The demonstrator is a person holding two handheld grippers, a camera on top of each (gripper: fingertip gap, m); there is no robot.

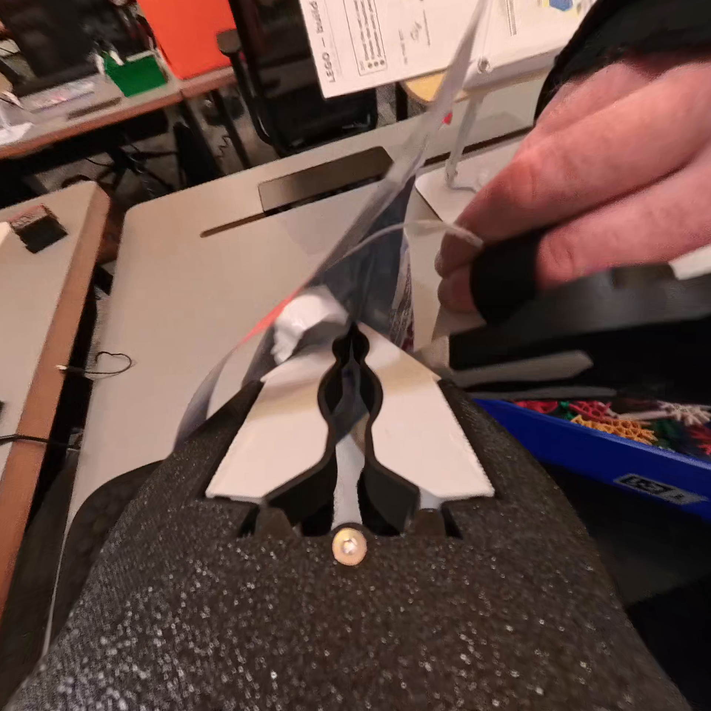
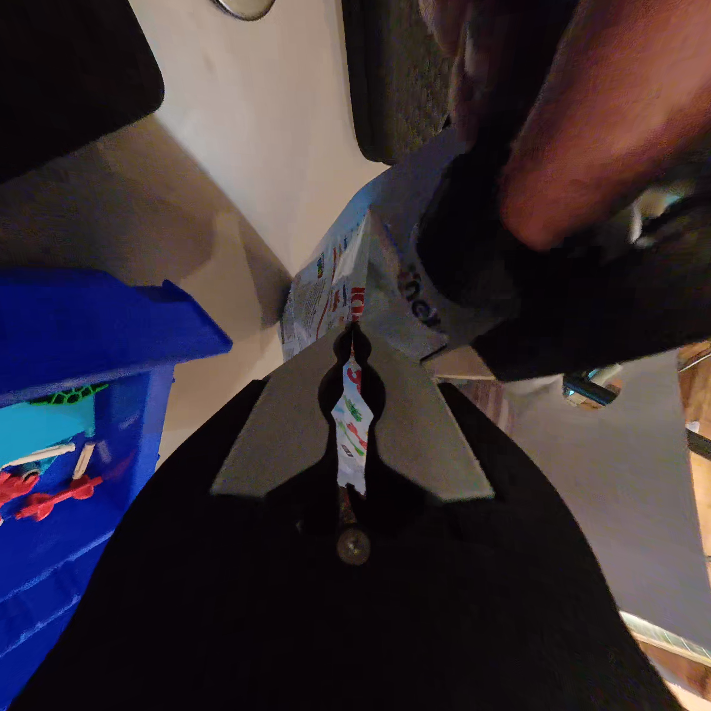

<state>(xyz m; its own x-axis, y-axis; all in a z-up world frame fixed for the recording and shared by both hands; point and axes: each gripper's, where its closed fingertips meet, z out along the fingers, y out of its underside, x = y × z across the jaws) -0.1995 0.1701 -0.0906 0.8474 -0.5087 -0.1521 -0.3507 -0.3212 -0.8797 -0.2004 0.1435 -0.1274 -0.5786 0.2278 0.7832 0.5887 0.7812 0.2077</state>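
My left gripper [image 1: 352,331] is shut on the edge of a clear plastic bag [image 1: 346,246] that stretches up and away over the white table [image 1: 192,292]. Something white [image 1: 304,327] and dark printed material lie inside the bag. A person's hand [image 1: 600,200] holds the other gripper just to the right, close against the bag. My right gripper [image 2: 353,327] is shut on a strip of the printed plastic bag [image 2: 338,292], which runs back between the jaws. A hand [image 2: 596,134] on the other gripper is at upper right, touching the same bag.
A blue bin [image 1: 600,454] of small coloured plastic construction pieces stands at right; it also shows in the right wrist view [image 2: 96,346]. A white sheet holder with printed papers [image 1: 388,42] stands behind. Further tables, an orange panel [image 1: 188,34] and a green box [image 1: 134,73] lie beyond.
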